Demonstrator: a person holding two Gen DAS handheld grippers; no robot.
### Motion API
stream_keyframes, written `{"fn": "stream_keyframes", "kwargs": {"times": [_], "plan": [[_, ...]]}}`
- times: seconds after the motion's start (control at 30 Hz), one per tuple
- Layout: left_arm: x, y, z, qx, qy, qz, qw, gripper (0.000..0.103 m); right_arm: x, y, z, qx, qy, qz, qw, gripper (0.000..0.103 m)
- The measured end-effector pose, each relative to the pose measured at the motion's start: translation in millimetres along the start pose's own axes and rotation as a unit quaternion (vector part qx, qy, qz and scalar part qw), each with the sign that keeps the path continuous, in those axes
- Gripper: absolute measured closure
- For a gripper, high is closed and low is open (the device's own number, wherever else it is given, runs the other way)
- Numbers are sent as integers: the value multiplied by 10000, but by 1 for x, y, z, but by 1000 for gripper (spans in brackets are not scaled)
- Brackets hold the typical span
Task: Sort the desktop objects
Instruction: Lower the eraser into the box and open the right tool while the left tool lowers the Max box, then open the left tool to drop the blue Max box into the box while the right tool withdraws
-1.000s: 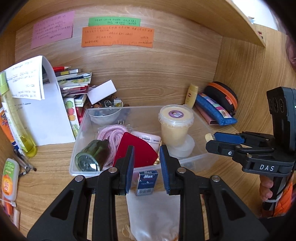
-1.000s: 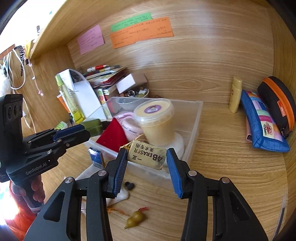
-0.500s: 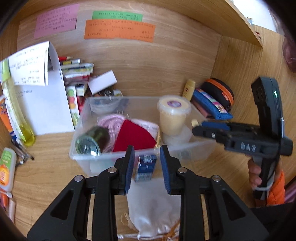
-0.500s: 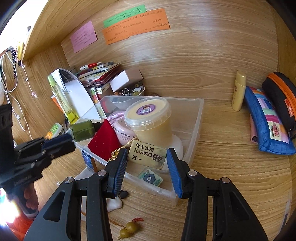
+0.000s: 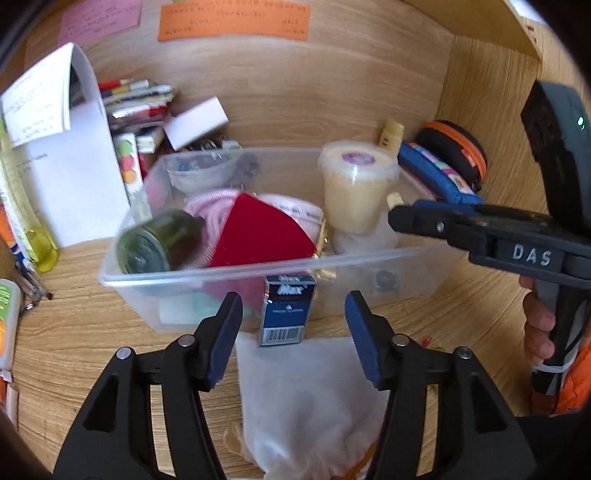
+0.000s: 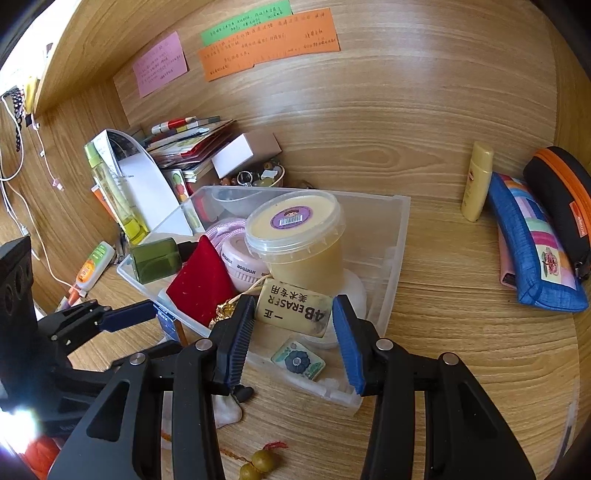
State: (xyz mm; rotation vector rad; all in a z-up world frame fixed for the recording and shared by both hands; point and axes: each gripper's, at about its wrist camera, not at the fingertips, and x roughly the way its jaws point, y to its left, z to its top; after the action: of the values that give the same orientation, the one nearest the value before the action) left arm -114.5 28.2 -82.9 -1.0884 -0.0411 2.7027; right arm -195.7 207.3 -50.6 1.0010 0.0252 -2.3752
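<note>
Nearest, the left gripper [image 5: 293,325] has just spread its blue-padded jaws, gripping nothing; the small blue Max staple box [image 5: 284,314] stands between them against the clear plastic bin [image 5: 369,254], beside a white cloth pouch [image 5: 310,398]. Farther on, the right gripper [image 6: 293,332] pinches a yellowish 4B eraser [image 6: 295,306] over the bin.

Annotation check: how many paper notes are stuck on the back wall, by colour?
Pink note: 1
Green note: 1
Orange note: 1
Total: 3
</note>
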Motion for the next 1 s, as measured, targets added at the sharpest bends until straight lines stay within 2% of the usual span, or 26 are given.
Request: {"fn": "stream_keyframes", "kwargs": {"times": [0.03,0.1,0.2,0.27,0.37,0.53,0.8,1.0], "plan": [[2,0,-1,8,21,7,10000,47,1,0,1,2,10,1,10000,63],[5,-3,-3,66,65,34,10000,59,2,1,1,14,32,-5,10000,62],[10,-2,-4,2,174,-74,9998,72,2,3,1,-25,37,-57,10000,62],[10,-3,-4,-10,188,-90,9998,73,1,5,0,-49,51,-48,10000,62],[8,-6,-6,21,155,-70,9999,74,-2,6,-1,-56,29,-42,10000,56],[-3,-8,-6,19,50,-109,9999,78,-13,6,-2,-13,-125,-49,9999,43],[-28,-10,-1,-35,-214,-169,9996,78,-28,9,-7,5,-239,23,9997,42],[-46,-3,21,-28,-477,-161,9987,78,-33,10,-15,-23,-224,83,9997,41]]}}
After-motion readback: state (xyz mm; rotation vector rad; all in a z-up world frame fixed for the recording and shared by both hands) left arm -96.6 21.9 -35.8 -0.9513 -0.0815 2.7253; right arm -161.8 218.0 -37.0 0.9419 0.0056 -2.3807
